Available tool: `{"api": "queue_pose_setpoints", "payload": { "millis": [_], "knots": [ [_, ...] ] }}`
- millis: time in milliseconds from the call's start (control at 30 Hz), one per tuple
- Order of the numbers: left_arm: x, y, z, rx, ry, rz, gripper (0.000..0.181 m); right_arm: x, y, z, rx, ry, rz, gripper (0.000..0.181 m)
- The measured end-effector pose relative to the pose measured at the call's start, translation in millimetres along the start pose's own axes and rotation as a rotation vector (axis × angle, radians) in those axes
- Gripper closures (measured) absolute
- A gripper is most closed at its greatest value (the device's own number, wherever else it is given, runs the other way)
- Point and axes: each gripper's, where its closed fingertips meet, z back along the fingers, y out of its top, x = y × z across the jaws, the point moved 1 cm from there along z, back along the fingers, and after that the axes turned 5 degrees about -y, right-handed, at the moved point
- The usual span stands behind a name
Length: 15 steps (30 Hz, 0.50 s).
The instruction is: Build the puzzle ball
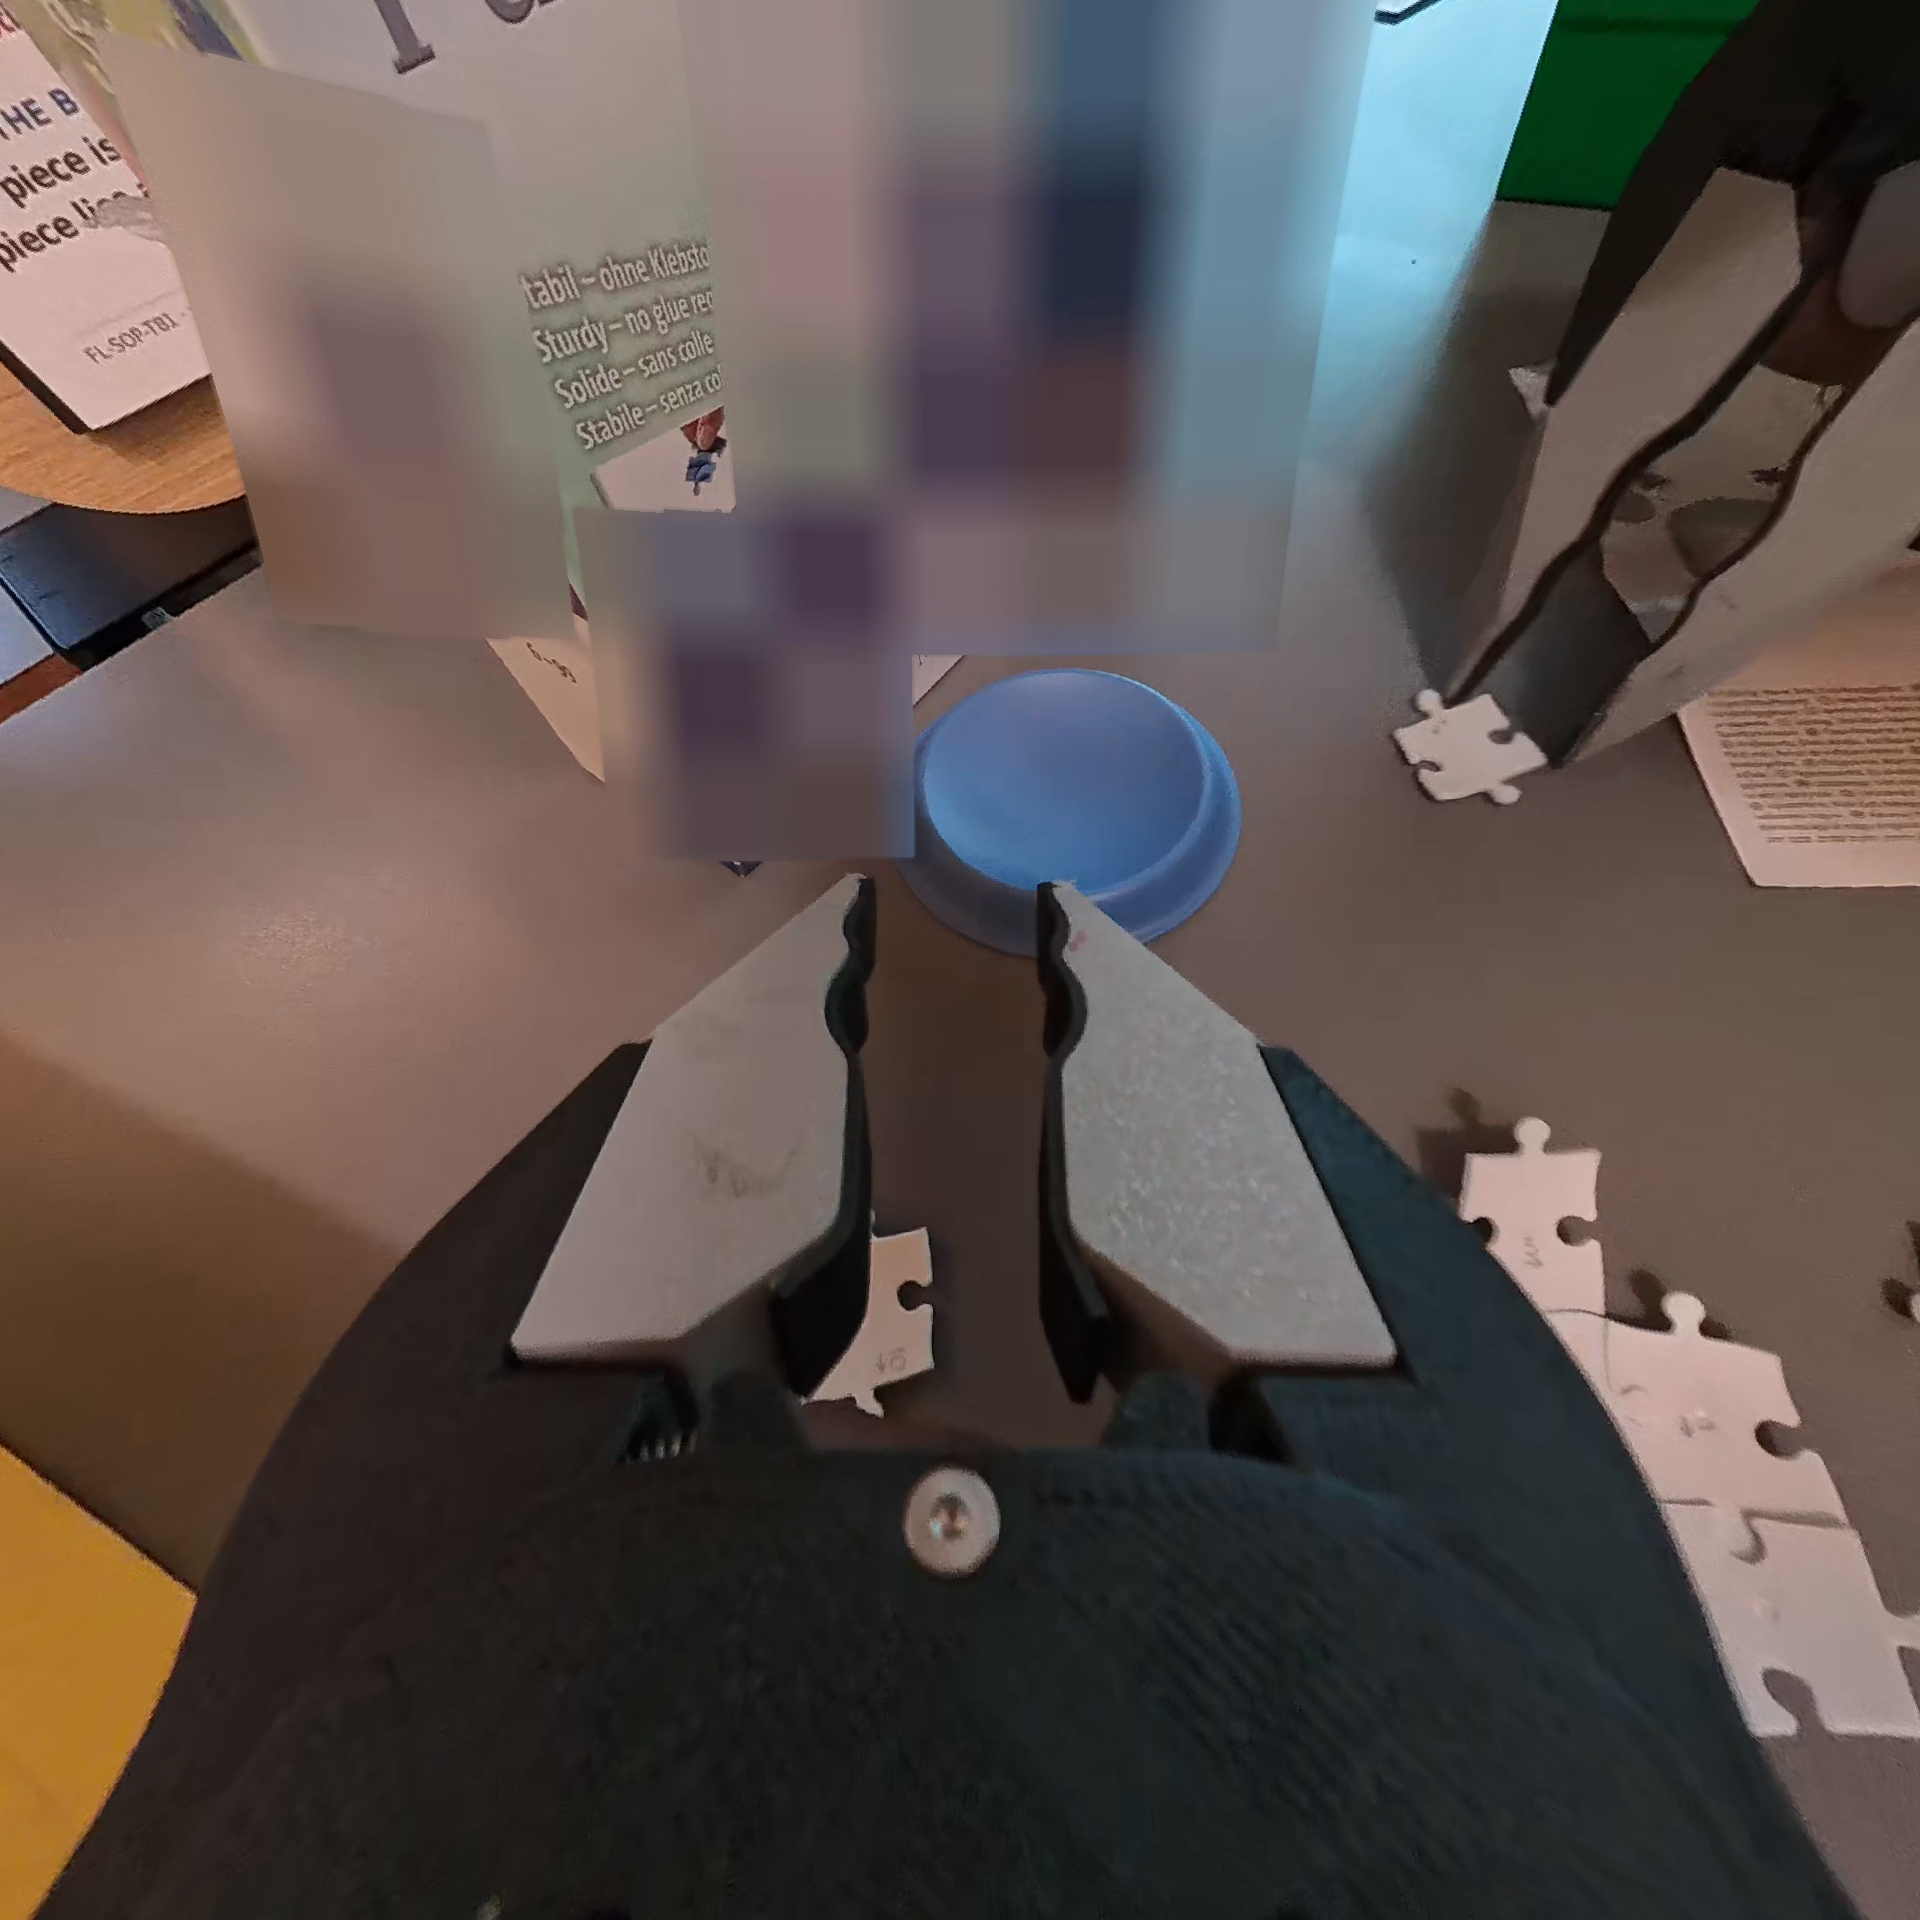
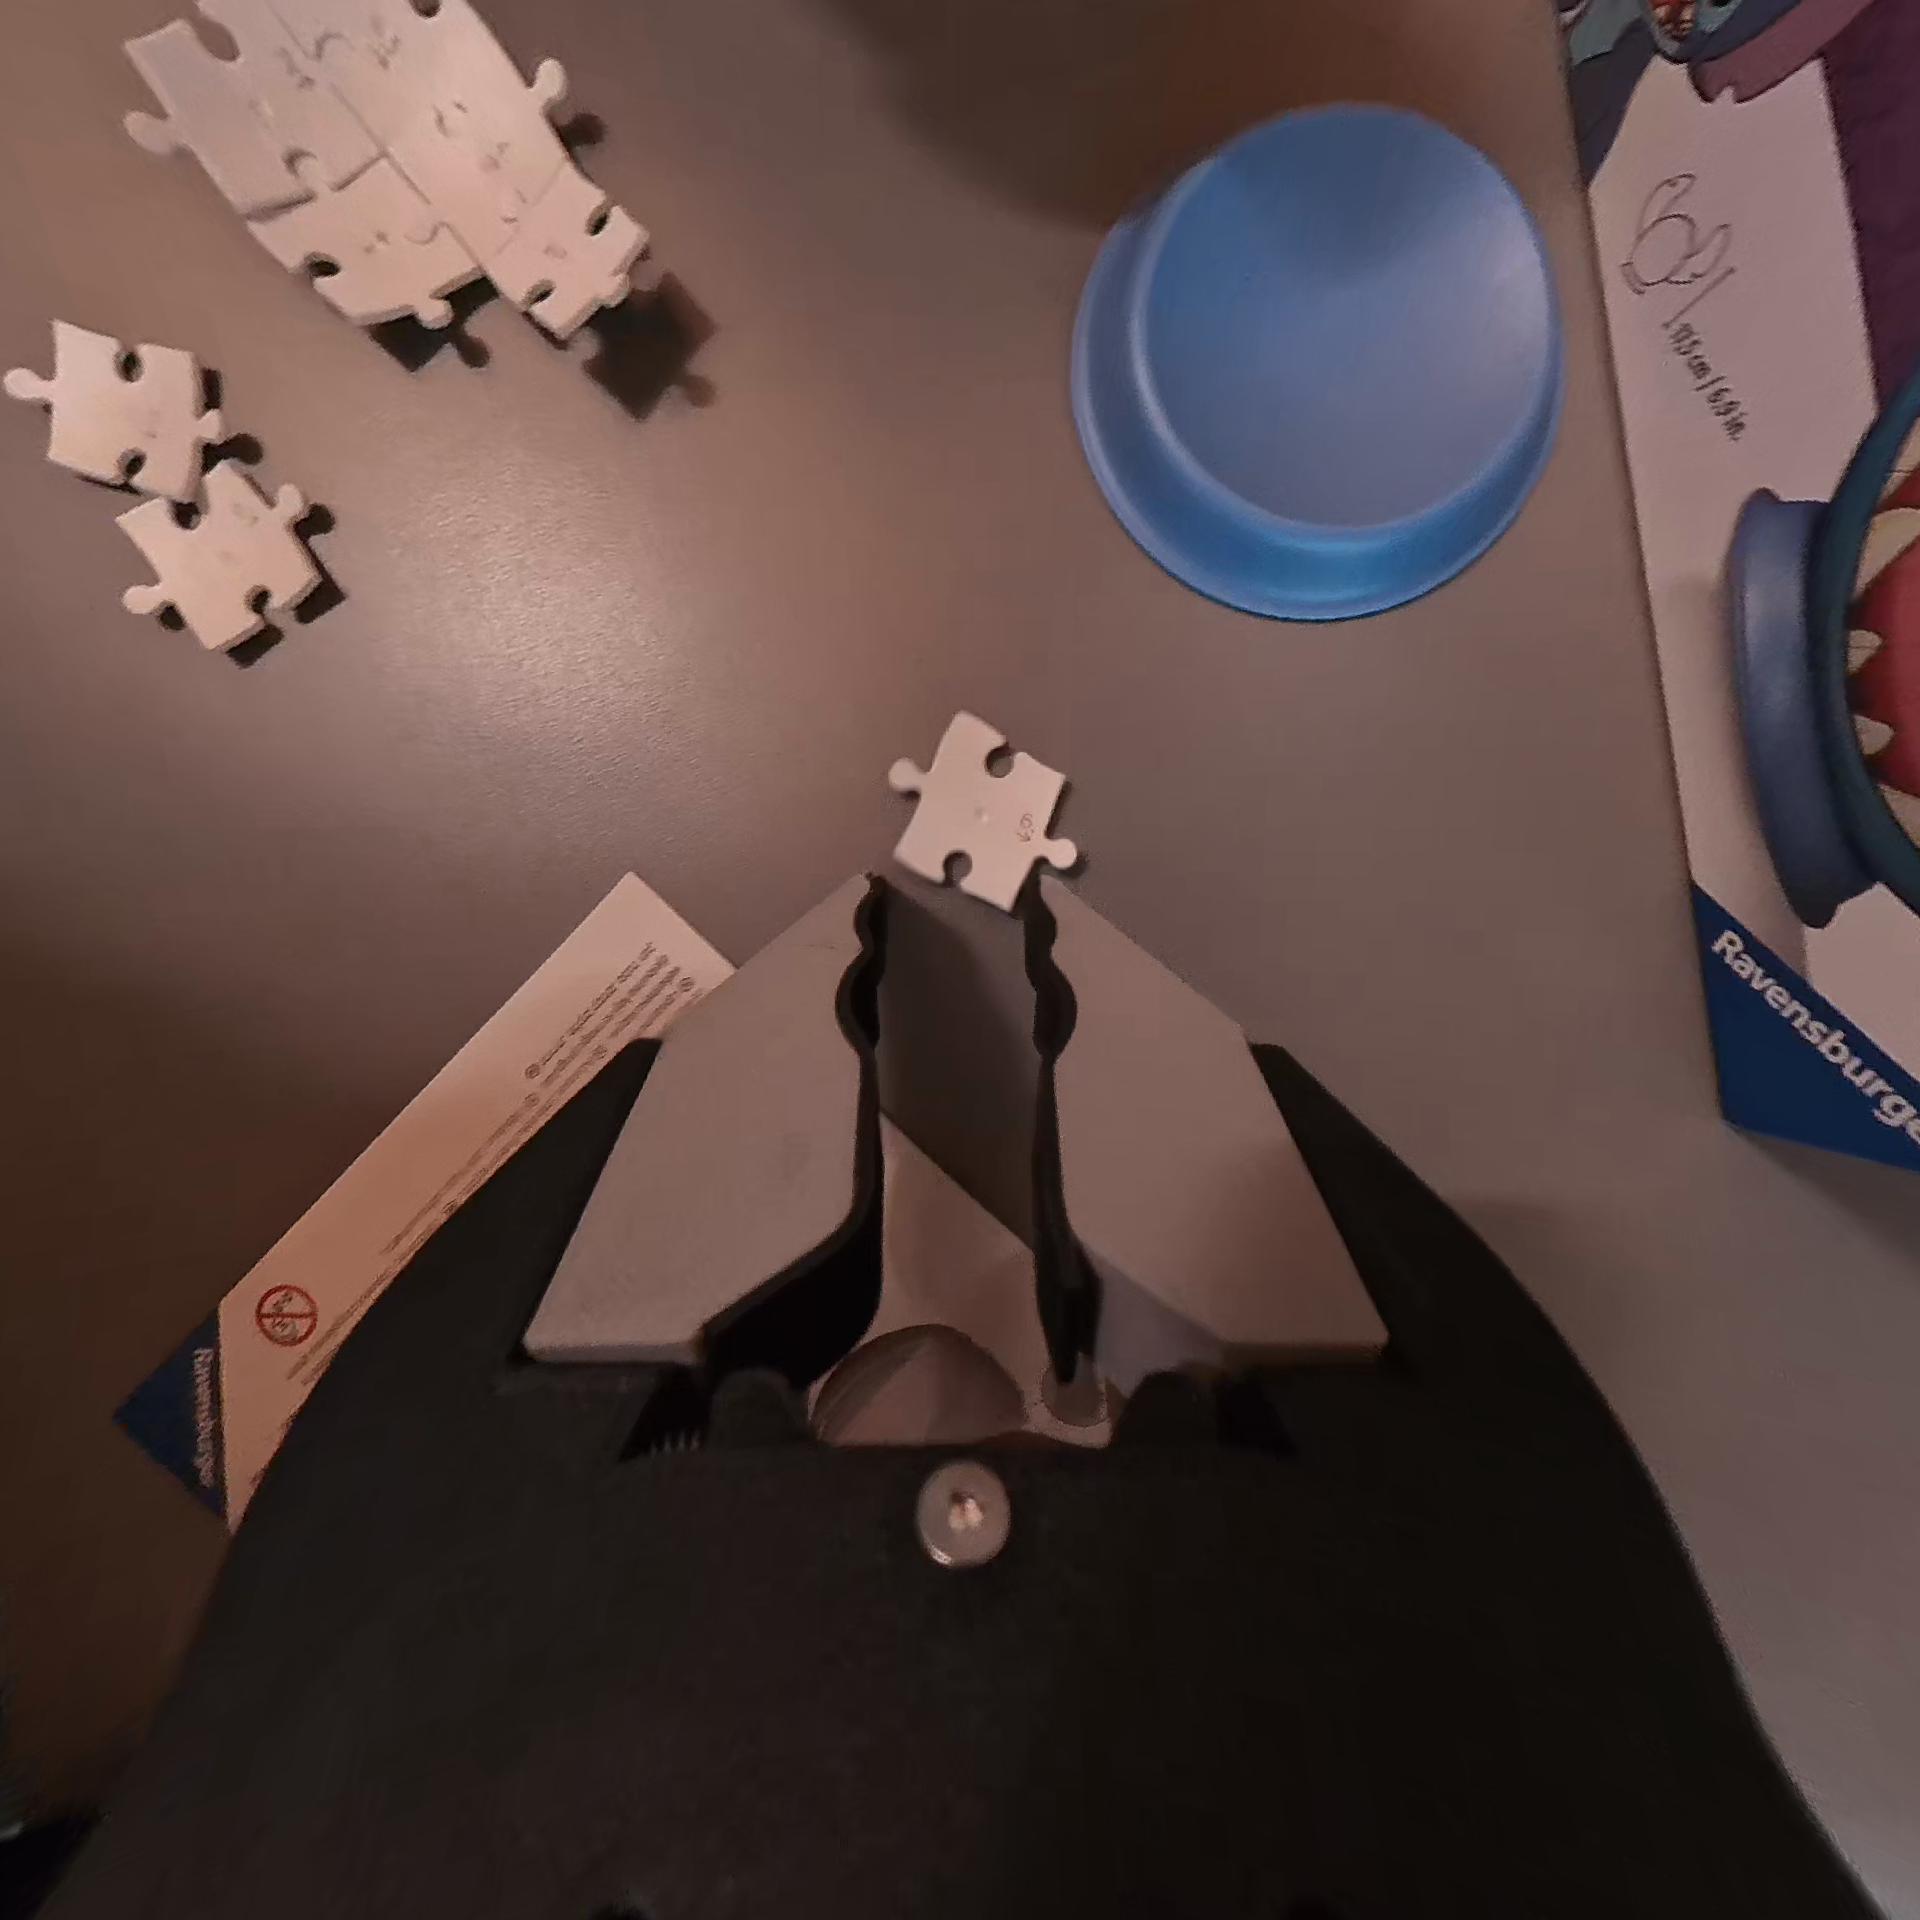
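A blue round stand (image 1: 1070, 800) sits on the grey table just beyond my left gripper (image 1: 956, 899), which is open and empty. A white puzzle piece (image 1: 894, 1314) lies on the table under its left finger. Several joined white pieces (image 1: 1683, 1413) lie at the right; they also show in the right wrist view (image 2: 395, 177). My right gripper (image 2: 956, 888) is open, tips down on the table at the near edge of a single white piece (image 2: 982, 810), which lies flat. That gripper (image 1: 1507, 727) and piece (image 1: 1460, 743) also show in the left wrist view. The stand (image 2: 1320, 364) is beyond them.
Two loose white pieces (image 2: 125, 410) (image 2: 223, 561) lie at the left. The puzzle box (image 2: 1766, 499) lies at the right edge. A printed leaflet (image 2: 468, 1143) lies under my right gripper. A yellow object (image 1: 73, 1662) is at the near left. Across from one pair of fingers to the other is roughly 15 centimetres. Measured from the fingertips, the white puzzle piece (image 1: 894, 1314) is 8 centimetres or so from the left gripper and 20 centimetres from the right.
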Motion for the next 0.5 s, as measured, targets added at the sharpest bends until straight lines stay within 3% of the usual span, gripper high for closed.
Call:
{"api": "queue_pose_setpoints", "payload": {
  "millis": [500],
  "knots": [
    [0,-2,-1,-0.008,-0.003,0.004,0.154,5,3,6,0.021,-0.024,-0.014,0.151]
  ]
}}
